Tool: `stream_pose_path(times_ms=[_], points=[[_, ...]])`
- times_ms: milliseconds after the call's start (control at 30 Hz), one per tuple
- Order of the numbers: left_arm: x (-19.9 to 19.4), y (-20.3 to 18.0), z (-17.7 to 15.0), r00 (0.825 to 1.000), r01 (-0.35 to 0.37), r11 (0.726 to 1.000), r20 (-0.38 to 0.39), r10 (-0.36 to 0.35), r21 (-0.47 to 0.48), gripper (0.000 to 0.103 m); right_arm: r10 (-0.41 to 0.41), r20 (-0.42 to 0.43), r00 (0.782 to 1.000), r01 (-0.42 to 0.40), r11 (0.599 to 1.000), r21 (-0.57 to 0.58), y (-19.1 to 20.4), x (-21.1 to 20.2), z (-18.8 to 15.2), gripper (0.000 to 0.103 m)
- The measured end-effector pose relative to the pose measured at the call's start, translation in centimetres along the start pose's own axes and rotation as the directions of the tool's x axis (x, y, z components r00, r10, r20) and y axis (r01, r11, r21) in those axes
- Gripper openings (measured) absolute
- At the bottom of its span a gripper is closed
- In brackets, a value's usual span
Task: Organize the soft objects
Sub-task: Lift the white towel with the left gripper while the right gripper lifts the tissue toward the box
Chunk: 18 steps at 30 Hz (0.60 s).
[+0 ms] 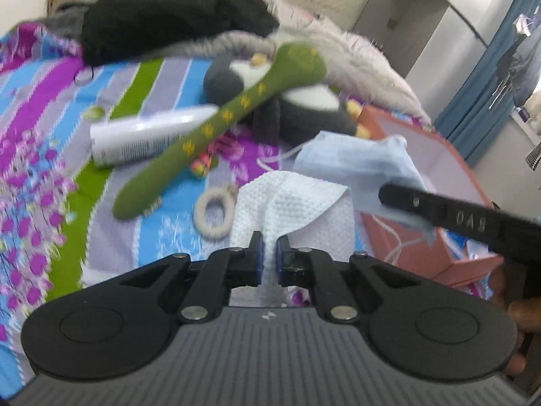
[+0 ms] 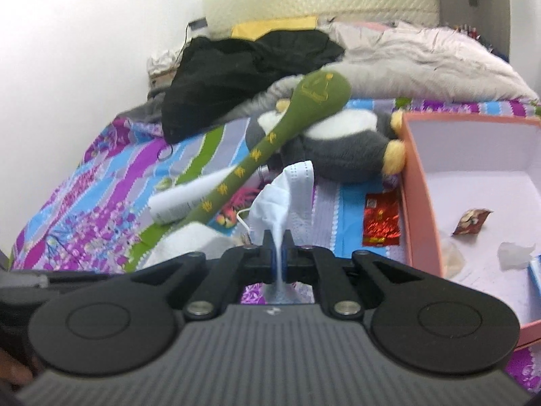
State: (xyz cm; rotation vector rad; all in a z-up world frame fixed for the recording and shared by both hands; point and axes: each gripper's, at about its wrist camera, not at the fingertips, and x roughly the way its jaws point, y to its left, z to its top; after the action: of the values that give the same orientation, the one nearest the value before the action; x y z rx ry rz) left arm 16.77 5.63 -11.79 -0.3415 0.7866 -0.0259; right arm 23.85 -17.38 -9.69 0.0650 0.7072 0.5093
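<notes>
My left gripper point(image 1: 269, 244) is shut on a white textured cloth point(image 1: 297, 199) held above the bedspread. My right gripper point(image 2: 278, 239) is shut on a light blue face mask point(image 2: 287, 196); the mask point(image 1: 358, 162) and a right finger point(image 1: 439, 211) show in the left wrist view, near the pink box point(image 1: 449, 250). A long green plush point(image 1: 216, 121) lies across a grey and white penguin plush point(image 1: 304, 108); both also show in the right wrist view: the green plush point(image 2: 270, 149), the penguin point(image 2: 345, 145).
The pink box point(image 2: 422, 209) on the right holds wrappers and tissue. A white spray can point(image 1: 145, 138), a white fabric ring point(image 1: 213, 215), a red packet point(image 2: 380, 220), black clothing point(image 1: 162, 10) and a furry blanket point(image 2: 422, 57) lie on the striped floral bedspread point(image 1: 40, 176).
</notes>
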Motion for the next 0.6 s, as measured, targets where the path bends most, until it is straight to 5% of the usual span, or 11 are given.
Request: stream_pose_path(times_ms=[600], points=[[-5.5,-9.0,8.5,0.977,0.119,0.988,0.167,-0.135,0.101,0.010,-0.072,0.261,0.963,0.079,0.997,-0.014,-1.4,-10.1,6.2,0.007]])
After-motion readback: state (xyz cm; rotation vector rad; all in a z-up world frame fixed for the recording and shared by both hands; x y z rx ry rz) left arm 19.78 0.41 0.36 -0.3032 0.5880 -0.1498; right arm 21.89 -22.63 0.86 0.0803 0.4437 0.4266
